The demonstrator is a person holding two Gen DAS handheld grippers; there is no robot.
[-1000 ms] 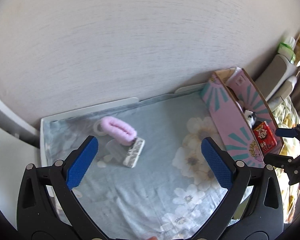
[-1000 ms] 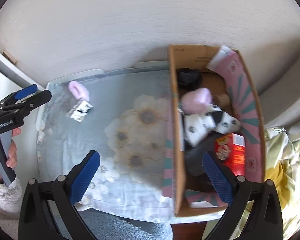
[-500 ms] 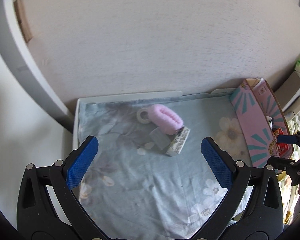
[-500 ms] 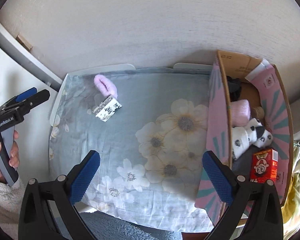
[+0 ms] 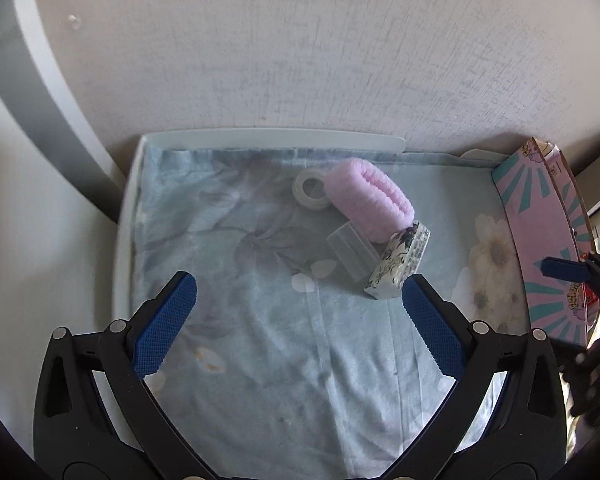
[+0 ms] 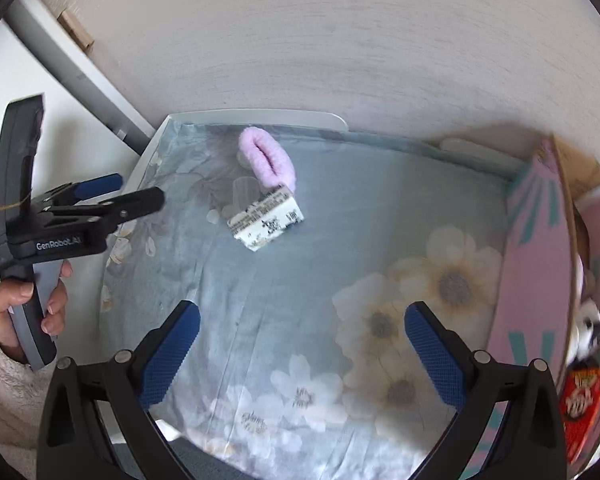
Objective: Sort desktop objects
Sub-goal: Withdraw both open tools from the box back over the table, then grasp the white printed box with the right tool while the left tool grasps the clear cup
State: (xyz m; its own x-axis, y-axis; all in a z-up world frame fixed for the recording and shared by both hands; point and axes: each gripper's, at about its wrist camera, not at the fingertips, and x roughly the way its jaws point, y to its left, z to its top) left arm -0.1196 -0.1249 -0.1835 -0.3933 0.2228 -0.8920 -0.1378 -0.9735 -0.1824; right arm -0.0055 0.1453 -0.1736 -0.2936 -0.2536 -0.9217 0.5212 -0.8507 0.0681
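Note:
A pink fluffy hair band [image 5: 370,200] lies at the back of the floral cloth [image 5: 260,340], with a clear tape roll [image 5: 311,190] to its left, a clear plastic piece [image 5: 352,256] in front, and a small patterned white box [image 5: 400,266] against it. My left gripper [image 5: 296,324] is open and empty, just in front of these. My right gripper [image 6: 300,344] is open and empty over the cloth's middle [image 6: 300,280]; the band [image 6: 266,160] and box [image 6: 268,216] lie far ahead of it. The left gripper [image 6: 100,196] shows at the left of the right wrist view.
A pink cardboard box [image 6: 536,264] stands at the table's right edge, holding a red snack pack [image 6: 584,404] and a black-and-white plush [image 6: 588,328]. It also shows in the left wrist view [image 5: 540,240]. A wall [image 5: 300,40] backs the table; a white tray rim [image 5: 260,136] runs along it.
Both grippers have swung left and moved closer to the hair band and box group. The pink cardboard box has slid toward the right edge of both views. Both grippers stay open.

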